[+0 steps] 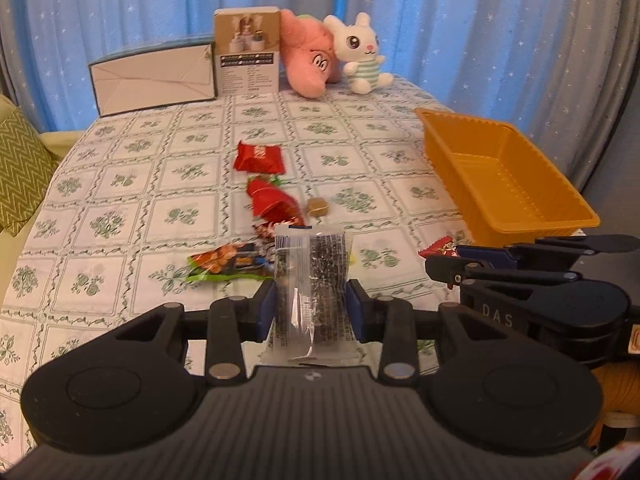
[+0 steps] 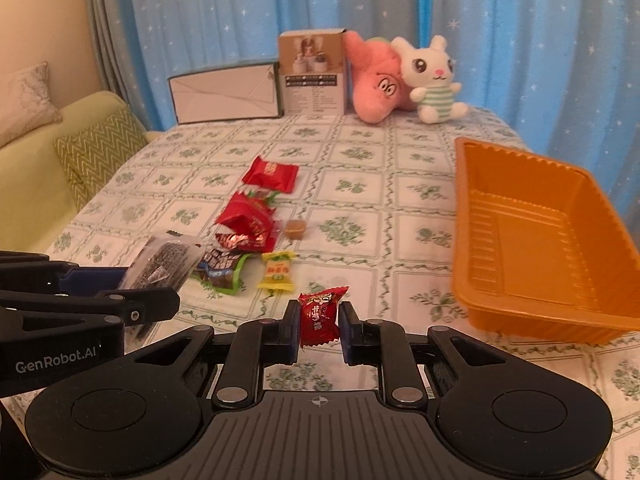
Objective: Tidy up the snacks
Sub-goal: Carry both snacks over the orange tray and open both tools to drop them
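Note:
My left gripper is shut on a clear packet of dark seaweed snack and holds it above the table; it also shows in the right wrist view. My right gripper is shut on a small red candy, held just above the cloth; its red tip shows in the left wrist view. An empty orange tray stands at the right, also in the left wrist view. Loose snacks lie mid-table: red packets, a yellow candy, a brown jelly cup, a green-edged packet.
At the table's far edge stand a white box, a tan carton, a pink plush and a white bunny plush. A sofa with a green cushion is at the left. Blue curtains hang behind.

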Demonstrator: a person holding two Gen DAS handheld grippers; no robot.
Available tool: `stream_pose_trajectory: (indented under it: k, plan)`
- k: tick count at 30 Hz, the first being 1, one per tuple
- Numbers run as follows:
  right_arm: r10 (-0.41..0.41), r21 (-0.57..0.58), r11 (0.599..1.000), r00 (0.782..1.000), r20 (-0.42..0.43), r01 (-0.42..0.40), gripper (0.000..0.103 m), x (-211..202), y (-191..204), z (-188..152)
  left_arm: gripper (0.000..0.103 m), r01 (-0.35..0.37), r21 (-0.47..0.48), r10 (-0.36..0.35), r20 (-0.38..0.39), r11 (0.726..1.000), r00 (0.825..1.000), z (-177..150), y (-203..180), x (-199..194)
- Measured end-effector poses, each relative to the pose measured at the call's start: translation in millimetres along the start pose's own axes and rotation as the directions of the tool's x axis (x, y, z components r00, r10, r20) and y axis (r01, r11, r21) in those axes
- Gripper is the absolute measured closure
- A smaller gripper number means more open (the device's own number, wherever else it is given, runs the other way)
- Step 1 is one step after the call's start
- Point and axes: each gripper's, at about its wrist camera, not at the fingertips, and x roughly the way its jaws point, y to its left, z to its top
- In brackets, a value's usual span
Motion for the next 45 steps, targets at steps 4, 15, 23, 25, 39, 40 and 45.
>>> stream_pose_trajectory:
  k: [4, 15, 23, 25, 39, 40, 45]
  plan:
    - [-0.023, 0.031, 0.999, 0.999, 0.040, 0.021, 0.083, -19.6, -19.1, 6.5, 0.069, 0.032, 0.020, -0.032, 0.015, 0.999, 0.999, 12.6, -20.2, -2.1]
    - [-0.208, 0.148, 0.971, 0.969, 0.135, 0.188, 0.083, -58.0, -123.2, 34.2, 0.069, 0.160, 0.104, -0.167, 0.064, 0.982, 0.984, 59.8, -96.9, 14.8]
    - [-0.265, 0.240, 0.945, 0.952, 0.152, 0.225, 0.083, -55.0, -178.6, 33.2, 0.069, 0.236, 0.144, -0.246, 0.053, 0.961, 0.968, 82.9, -141.5, 48.5]
    - [-0.270, 0.273, 0.935, 0.952, 0.146, 0.224, 0.083, -52.0, -188.0, 30.7, 0.069, 0.241, 0.157, -0.250, 0.045, 0.958, 0.967, 86.1, -149.5, 57.4]
    - [-0.267, 0.399, 0.894, 0.958, 0.105, 0.206, 0.083, -39.4, -220.5, 22.0, 0.061, 0.260, 0.179, -0.267, 0.014, 0.949, 0.964, 95.8, -171.5, 108.3]
    - [-0.266, 0.400, 0.893, 0.958, 0.104, 0.205, 0.083, -39.7, -221.0, 21.8, 0.061, 0.261, 0.180, -0.268, 0.017, 0.948, 0.963, 95.7, -169.6, 107.6]
    - [-0.262, 0.383, 0.901, 0.959, 0.108, 0.203, 0.083, -38.8, -218.1, 22.7, 0.062, 0.236, 0.165, -0.242, 0.017, 0.958, 0.970, 90.6, -155.3, 102.0]
